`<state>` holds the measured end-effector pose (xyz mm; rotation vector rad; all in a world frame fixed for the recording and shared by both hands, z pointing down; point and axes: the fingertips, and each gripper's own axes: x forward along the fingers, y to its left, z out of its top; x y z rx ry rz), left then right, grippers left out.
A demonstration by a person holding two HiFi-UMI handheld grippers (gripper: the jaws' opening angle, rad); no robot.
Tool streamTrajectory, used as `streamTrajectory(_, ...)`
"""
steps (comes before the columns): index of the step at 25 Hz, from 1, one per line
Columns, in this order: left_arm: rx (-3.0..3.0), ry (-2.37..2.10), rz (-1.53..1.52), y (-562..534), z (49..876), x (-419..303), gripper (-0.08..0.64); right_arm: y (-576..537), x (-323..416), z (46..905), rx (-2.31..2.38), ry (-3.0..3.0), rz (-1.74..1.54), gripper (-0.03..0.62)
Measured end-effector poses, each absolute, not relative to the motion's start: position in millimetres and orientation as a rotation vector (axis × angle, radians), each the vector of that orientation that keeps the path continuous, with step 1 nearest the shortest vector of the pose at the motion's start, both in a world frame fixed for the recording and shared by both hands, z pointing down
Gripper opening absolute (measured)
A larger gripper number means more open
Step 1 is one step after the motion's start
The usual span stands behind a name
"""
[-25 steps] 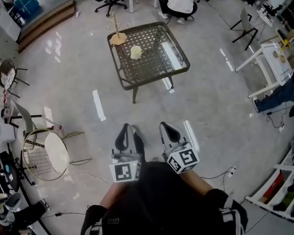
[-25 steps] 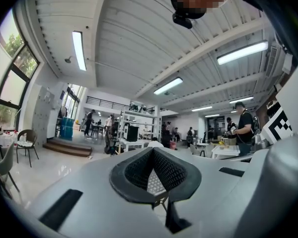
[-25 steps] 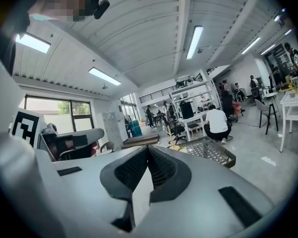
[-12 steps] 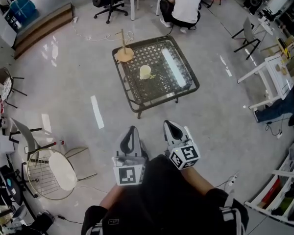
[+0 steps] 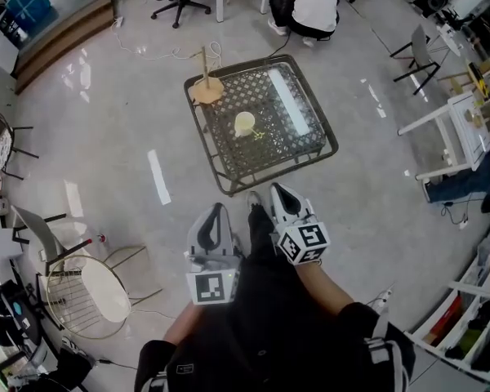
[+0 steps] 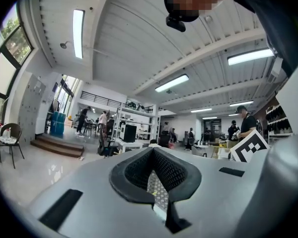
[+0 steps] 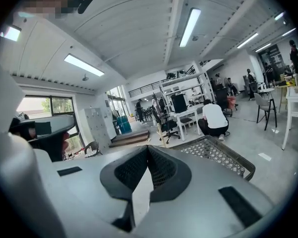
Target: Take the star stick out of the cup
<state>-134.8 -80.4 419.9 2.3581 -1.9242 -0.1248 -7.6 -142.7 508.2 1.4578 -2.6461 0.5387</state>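
1. Over the past second the table (image 5: 206,137) has come much nearer. It stood well out across the floor, and now its near corner lies just ahead of the two claw tips (the person is walking up to it, both arms carried low in front).
2. I judge this to be only the approach: nothing on the table is touched, and the reach for the cup has not begun.
3. The left claw (image 5: 216,217) and the right claw (image 5: 279,198) are both pressed together, with nothing pinched in either.
4. The cup (image 5: 245,123) stands near the middle of the table, a little toward its left edge. It is well apart from both claws, out beyond them and roughly between their lines.
5. The star stick is too small to make out from here; I see only a yellowish speck just beside the cup.
6. A wooden stand (image 5: 206,88) sits at the table's far left corner, clear of the cup.
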Motion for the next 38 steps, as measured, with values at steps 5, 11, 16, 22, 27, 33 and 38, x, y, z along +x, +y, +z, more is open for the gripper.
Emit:
streamTrajectory(5,2.356,-1.950,-0.131,-127.6,410.7,-134.3,0.016,-195.1,-6.5,529.0,1.451,-2.617,0.656,0.009)
streamTrajectory(11,2.352,-1.966,-0.097,-180.5,410.3,-131.3,0.017,-249.2,1.5,564.2,1.484,-2.549,0.839,0.009)
streamTrajectory(16,2.340,-1.941,-0.062,-217.6,426.9,-124.8,0.017,-285.8,4.9,608.0,1.487,-2.450,1.000,0.011)
streamTrajectory(22,2.300,-1.939,-0.033,-251.5,441.4,-125.8,0.017,-318.5,3.0,661.8,1.451,-2.324,1.250,0.067)
streamTrajectory(27,2.263,-1.932,-0.008,-273.5,450.6,-124.8,0.017,-337.8,6.6,701.3,1.439,-2.209,1.439,0.107)
streamTrajectory(33,2.242,-1.941,0.009,-292.0,457.6,-123.8,0.017,-349.1,5.1,734.8,1.418,-2.097,1.630,0.114)
streamTrajectory(38,2.221,-1.940,0.023,-303.9,462.9,-126.0,0.017,-354.9,0.3,757.2,1.401,-2.026,1.723,0.115)
